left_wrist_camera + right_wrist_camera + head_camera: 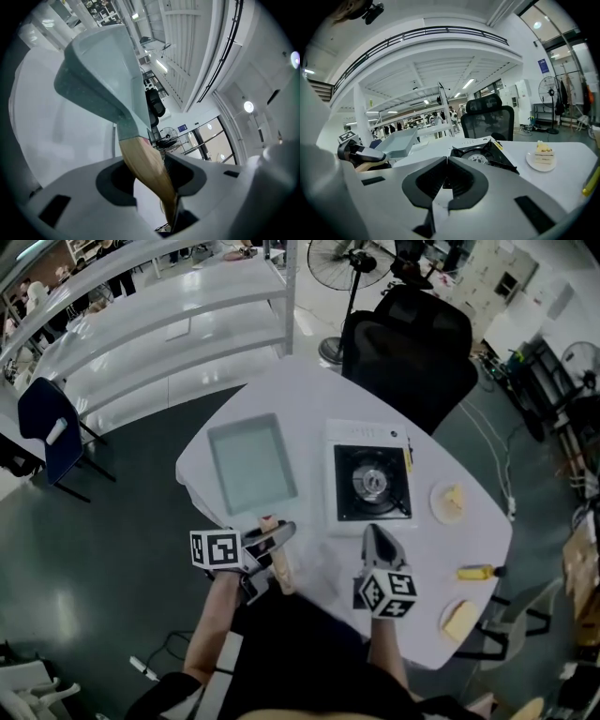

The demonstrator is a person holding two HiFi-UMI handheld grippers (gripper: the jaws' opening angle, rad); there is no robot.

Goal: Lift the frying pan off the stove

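The square grey-blue frying pan hangs over the white table, to the left of the stove. My left gripper is shut on its wooden handle. In the left gripper view the handle runs between the jaws up to the pan. The stove's burner is bare. My right gripper is shut and empty, just in front of the stove. The right gripper view shows its closed jaws, the stove beyond them, and the pan to the left.
A small plate with cake sits to the right of the stove. A yellow item and another plate of food lie near the right front edge. A black office chair stands behind the table.
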